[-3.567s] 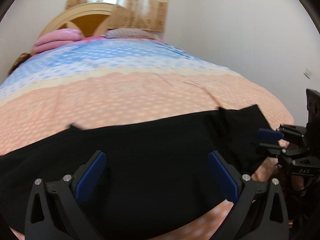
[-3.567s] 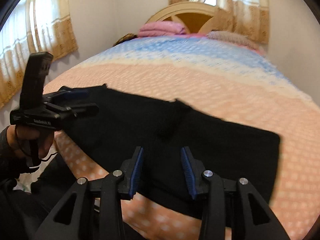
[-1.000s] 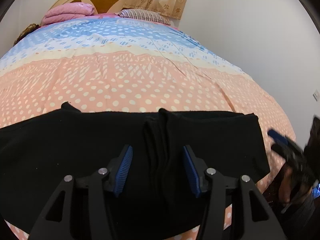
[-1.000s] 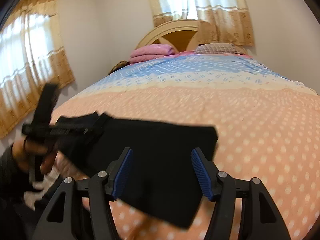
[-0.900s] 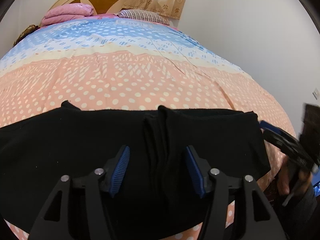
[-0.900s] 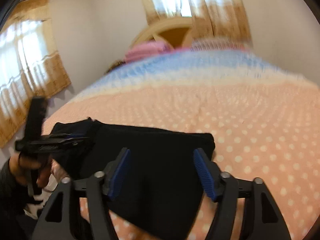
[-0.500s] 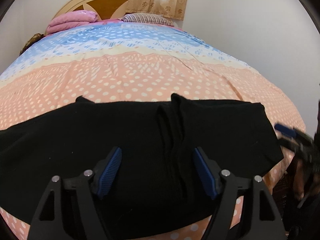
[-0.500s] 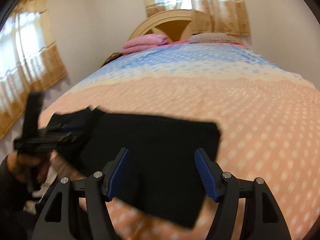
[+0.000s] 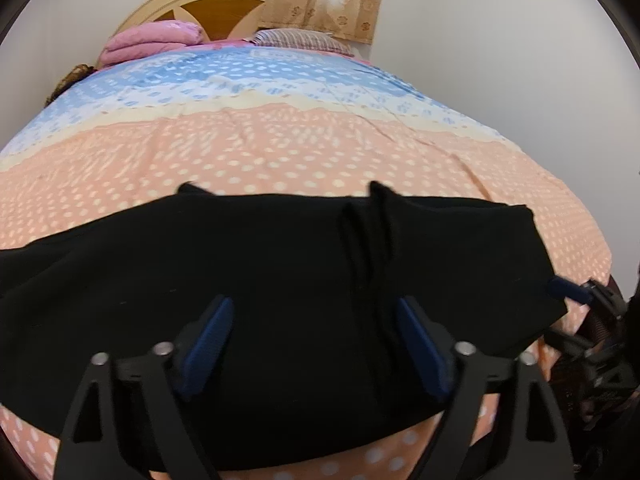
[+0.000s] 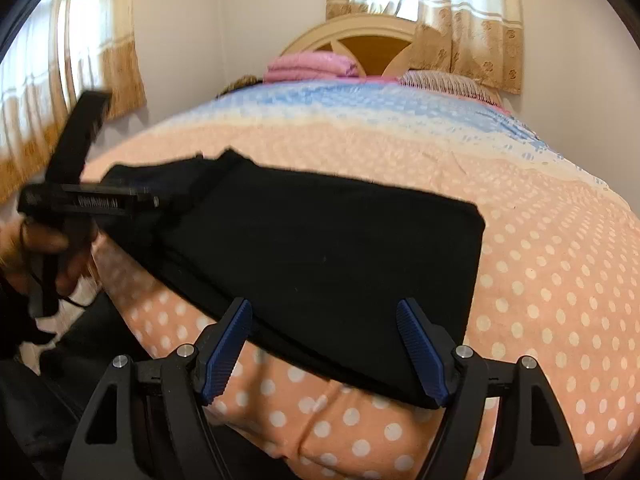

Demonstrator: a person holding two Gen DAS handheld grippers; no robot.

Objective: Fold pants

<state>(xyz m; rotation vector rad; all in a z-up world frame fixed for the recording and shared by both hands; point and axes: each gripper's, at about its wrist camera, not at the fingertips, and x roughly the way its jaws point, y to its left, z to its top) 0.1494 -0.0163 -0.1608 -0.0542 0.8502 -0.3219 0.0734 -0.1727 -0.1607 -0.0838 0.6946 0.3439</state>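
Observation:
Black pants [image 9: 260,288] lie flat across the near edge of the bed, with a raised fold ridge right of centre. In the right wrist view the pants [image 10: 320,248] show as a dark slab ending in a square right edge. My left gripper [image 9: 316,344] is open and empty, hovering just above the pants' middle. My right gripper [image 10: 324,356] is open and empty above the pants' near right edge. It also shows in the left wrist view [image 9: 576,296] beside the pants' right end. The left gripper appears blurred in the right wrist view [image 10: 120,200].
The bed [image 9: 280,148] has a peach, cream and blue dotted cover. Pink folded bedding [image 9: 152,42] and a striped pillow [image 9: 300,38] lie by the wooden headboard [image 10: 360,44]. Curtains [image 10: 80,72] hang at the left, and walls close both sides.
Both grippers have opened wider. The left gripper has drawn back a little and shifted left, so the fold ridge now sits by its right finger. The right gripper has dropped closer to the pants' edge.

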